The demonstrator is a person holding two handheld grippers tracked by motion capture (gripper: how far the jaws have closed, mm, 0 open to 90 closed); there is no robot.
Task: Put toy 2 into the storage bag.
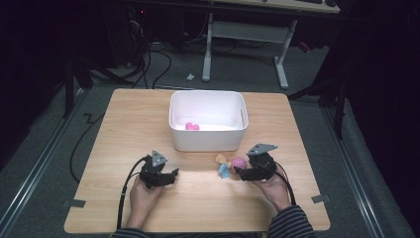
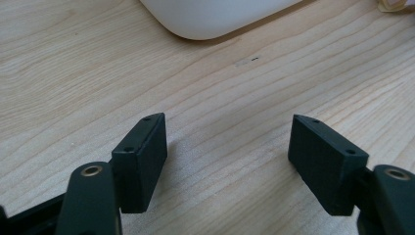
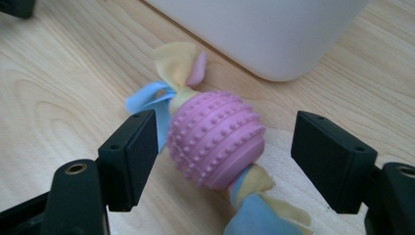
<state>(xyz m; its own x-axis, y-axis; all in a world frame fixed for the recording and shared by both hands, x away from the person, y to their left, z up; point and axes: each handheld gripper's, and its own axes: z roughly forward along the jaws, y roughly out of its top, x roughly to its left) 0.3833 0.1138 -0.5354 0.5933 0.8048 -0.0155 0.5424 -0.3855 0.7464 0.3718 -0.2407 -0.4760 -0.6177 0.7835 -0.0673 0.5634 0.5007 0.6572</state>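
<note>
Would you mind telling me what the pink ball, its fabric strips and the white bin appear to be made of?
Pink ball: probably soft rubber or silicone, matte, moulded with ribs and rows of small bumps.
Fabric strips: likely fleece or similar soft cloth in yellow, blue and pink; the knotted ends look limp and fuzzy.
White bin: apparently plastic, smooth with a slight sheen, with rounded moulded corners.

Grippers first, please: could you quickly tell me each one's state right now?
Left gripper: open, nothing between its jaws.
Right gripper: open around the pink ball toy, not clamped.
</note>
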